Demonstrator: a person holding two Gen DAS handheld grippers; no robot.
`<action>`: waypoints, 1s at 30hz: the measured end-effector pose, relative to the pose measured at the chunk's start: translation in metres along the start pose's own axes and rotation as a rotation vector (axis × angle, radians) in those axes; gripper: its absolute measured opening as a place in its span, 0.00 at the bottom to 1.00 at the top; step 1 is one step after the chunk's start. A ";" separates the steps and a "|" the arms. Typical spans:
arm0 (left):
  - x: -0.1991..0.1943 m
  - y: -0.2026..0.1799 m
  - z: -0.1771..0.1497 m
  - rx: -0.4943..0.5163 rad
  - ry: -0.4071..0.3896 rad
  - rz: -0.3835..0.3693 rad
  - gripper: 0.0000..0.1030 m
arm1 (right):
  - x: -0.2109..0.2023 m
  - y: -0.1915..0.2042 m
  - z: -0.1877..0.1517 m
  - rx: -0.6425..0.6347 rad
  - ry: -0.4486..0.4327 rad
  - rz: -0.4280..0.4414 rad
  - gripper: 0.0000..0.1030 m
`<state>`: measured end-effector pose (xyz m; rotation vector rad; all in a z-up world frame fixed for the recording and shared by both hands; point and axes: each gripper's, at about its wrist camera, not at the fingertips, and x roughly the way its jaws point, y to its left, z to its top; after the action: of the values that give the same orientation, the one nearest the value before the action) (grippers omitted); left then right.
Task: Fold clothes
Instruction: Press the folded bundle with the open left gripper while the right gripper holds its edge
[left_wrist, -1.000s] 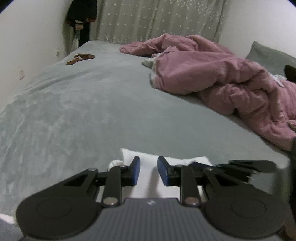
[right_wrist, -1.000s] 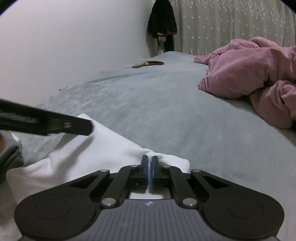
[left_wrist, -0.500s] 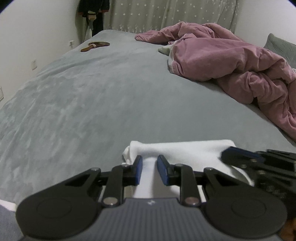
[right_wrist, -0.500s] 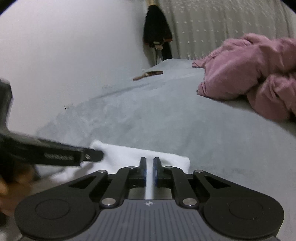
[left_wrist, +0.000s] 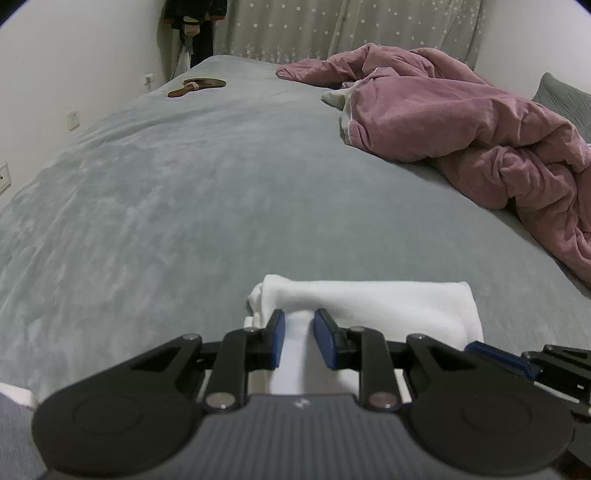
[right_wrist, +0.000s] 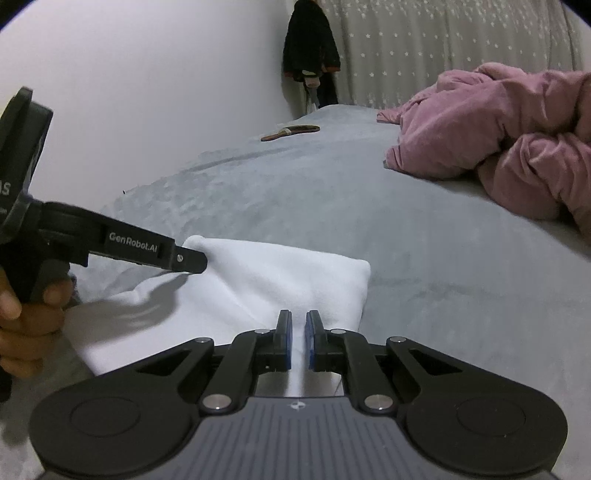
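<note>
A folded white garment (left_wrist: 369, 299) lies on the grey bed cover (left_wrist: 221, 177), right in front of both grippers. My left gripper (left_wrist: 298, 332) is shut on the garment's left end, with a ridge of white fabric pinched between the blue pads. In the right wrist view its tip (right_wrist: 192, 263) meets the cloth's raised left corner, and a hand (right_wrist: 26, 306) holds it. My right gripper (right_wrist: 298, 328) grips the white garment (right_wrist: 280, 273) near its right edge. A narrow gap shows between the pads and creases run toward them. Its finger (left_wrist: 480, 349) pokes in at the lower right of the left wrist view.
A crumpled pink duvet (left_wrist: 461, 129) covers the right side of the bed. A brown slipper (left_wrist: 195, 86) lies far back on the cover near the wall. Dark clothes (right_wrist: 310, 40) hang in the corner beside a star-patterned curtain (left_wrist: 351, 29).
Both grippers moved forward over the bed and the white garment now lies as a neat folded band. The gap between the right gripper's pads widened slightly.
</note>
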<state>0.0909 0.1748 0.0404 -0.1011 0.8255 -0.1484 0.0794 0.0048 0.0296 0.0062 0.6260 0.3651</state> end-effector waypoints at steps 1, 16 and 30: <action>0.000 0.000 0.000 -0.001 0.001 0.000 0.21 | 0.000 0.001 -0.001 -0.007 0.000 -0.005 0.09; -0.005 0.002 -0.007 -0.007 0.004 0.007 0.20 | -0.031 0.019 -0.026 0.024 0.033 -0.005 0.15; -0.011 0.005 -0.013 -0.022 0.012 0.023 0.18 | -0.039 0.030 -0.038 -0.006 0.036 -0.002 0.17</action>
<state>0.0742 0.1813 0.0386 -0.1115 0.8402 -0.1186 0.0188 0.0162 0.0243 -0.0064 0.6601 0.3655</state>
